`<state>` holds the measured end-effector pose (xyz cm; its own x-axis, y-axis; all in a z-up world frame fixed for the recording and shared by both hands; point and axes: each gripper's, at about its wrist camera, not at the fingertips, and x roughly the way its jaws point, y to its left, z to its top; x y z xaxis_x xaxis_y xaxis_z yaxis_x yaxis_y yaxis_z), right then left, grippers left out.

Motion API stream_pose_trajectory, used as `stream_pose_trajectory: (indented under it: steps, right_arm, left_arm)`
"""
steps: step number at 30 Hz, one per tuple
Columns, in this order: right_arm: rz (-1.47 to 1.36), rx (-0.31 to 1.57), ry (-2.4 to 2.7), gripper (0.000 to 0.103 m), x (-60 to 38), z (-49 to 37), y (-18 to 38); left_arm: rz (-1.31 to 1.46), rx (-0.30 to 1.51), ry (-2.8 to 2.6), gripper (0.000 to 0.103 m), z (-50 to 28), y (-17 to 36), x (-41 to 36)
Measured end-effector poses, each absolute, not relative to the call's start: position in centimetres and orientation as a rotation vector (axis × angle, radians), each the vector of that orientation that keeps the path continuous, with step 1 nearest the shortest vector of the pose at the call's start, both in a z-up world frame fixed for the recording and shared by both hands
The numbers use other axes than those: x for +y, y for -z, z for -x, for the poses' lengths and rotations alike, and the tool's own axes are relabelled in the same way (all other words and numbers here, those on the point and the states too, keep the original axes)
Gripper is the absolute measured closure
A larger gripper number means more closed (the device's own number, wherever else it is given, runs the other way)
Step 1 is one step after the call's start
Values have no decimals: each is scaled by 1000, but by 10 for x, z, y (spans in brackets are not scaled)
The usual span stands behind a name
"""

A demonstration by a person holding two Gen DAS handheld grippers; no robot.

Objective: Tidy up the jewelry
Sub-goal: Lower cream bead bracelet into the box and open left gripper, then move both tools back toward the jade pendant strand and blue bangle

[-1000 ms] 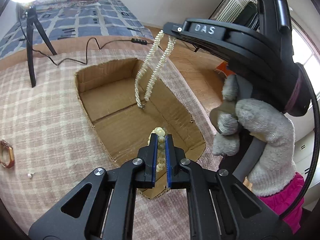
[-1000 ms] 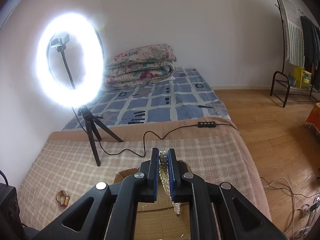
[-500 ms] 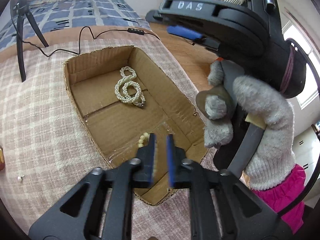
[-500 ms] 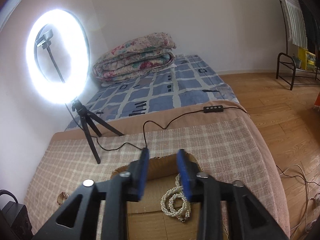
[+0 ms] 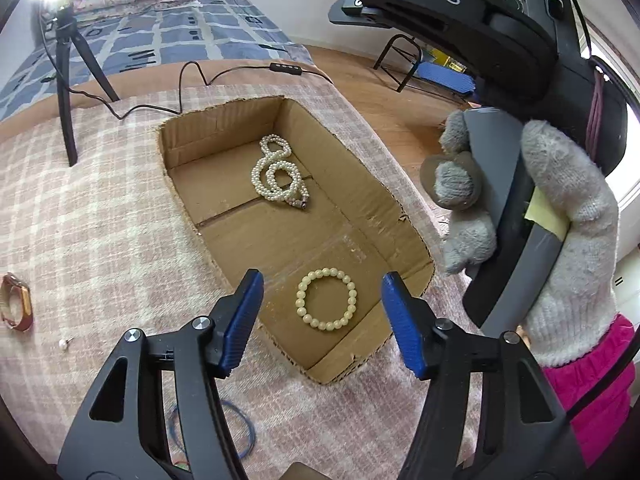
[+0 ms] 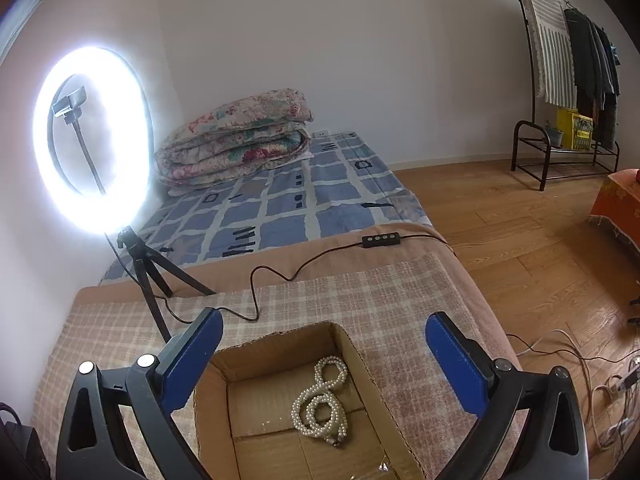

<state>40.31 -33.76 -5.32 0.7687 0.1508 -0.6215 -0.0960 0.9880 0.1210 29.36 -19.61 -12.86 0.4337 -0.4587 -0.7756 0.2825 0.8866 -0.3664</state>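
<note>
A shallow cardboard box (image 5: pixel 372 200) lies on the checked blanket. A coiled white pearl necklace (image 5: pixel 280 176) rests on the box floor at its far end. A cream bead bracelet (image 5: pixel 326 304) lies flat at the near end. My left gripper (image 5: pixel 322 278) hovers over the bracelet, its jaws opening and touching nothing. In the right wrist view my right gripper (image 6: pixel 325 318) hangs above the box (image 6: pixel 280 352), its jaws opening wide, with the necklace (image 6: pixel 320 404) loose below them. A grey-gloved hand (image 5: pixel 560 220) holds the right gripper's handle beside the box.
A gold-brown bangle (image 5: pixel 16 300), a small pearl stud (image 5: pixel 64 344) and a blue elastic band (image 5: pixel 240 428) lie on the blanket left of and before the box. A ring light (image 6: pixel 92 140) on a tripod (image 5: pixel 68 80) stands behind, its cable (image 6: pixel 280 276) trailing.
Both grippers have gone from shut to open. The necklace dropped from the right gripper into the box's far end, and the bracelet dropped from the left gripper onto its near floor.
</note>
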Motion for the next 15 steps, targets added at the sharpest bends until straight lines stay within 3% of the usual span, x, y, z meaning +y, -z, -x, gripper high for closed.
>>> stream_pose_trajectory:
  steps: [15]
  right_arm:
    - [-14,651,-146,0,-319,-339,8]
  left_arm:
    - [142,936,377,40,-249,77,-127]
